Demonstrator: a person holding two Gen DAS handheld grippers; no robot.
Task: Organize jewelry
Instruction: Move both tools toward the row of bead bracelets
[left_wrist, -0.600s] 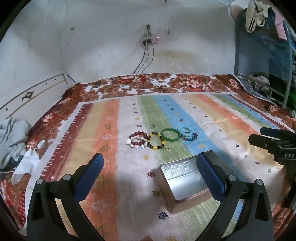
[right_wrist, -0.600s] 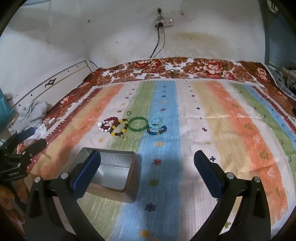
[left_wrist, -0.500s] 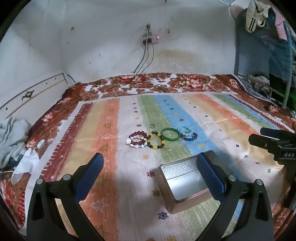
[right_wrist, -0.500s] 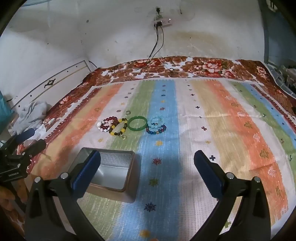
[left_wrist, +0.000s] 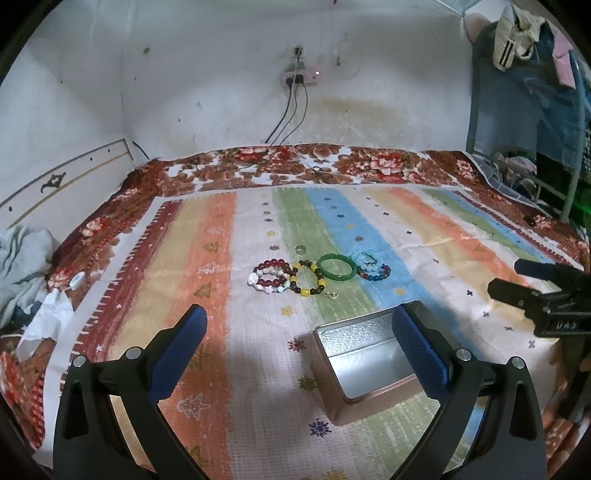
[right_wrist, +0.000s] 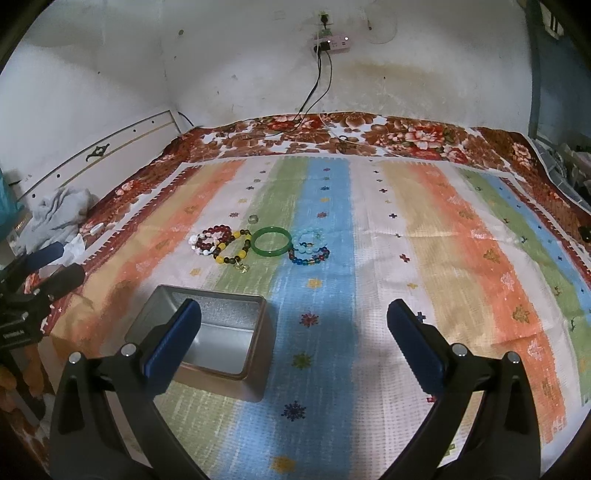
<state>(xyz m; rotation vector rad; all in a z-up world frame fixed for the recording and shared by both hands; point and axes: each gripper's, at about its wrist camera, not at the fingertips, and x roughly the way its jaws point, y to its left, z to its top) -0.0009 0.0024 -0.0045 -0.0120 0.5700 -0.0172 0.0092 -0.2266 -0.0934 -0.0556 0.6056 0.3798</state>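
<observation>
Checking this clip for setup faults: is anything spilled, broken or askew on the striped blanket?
Nothing stands out. The open silver metal tin sits upright and empty, and the beaded bracelets and green bangle lie in a tidy row beyond it.

1. A stained white wall (right_wrist: 406, 74) rises at 12 o'clock, with a power strip (right_wrist: 330, 41) and dangling cables.
2. A striped cloth (right_wrist: 424, 258) covers the floral blanket (right_wrist: 406, 138).
3. Clothes hang at 2 o'clock (left_wrist: 535, 55).

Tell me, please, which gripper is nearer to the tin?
Hard to call; perhaps the left. The tin sits under the left gripper's right finger, and under the right gripper's left finger. Both hover open, short of the bracelets.
</observation>
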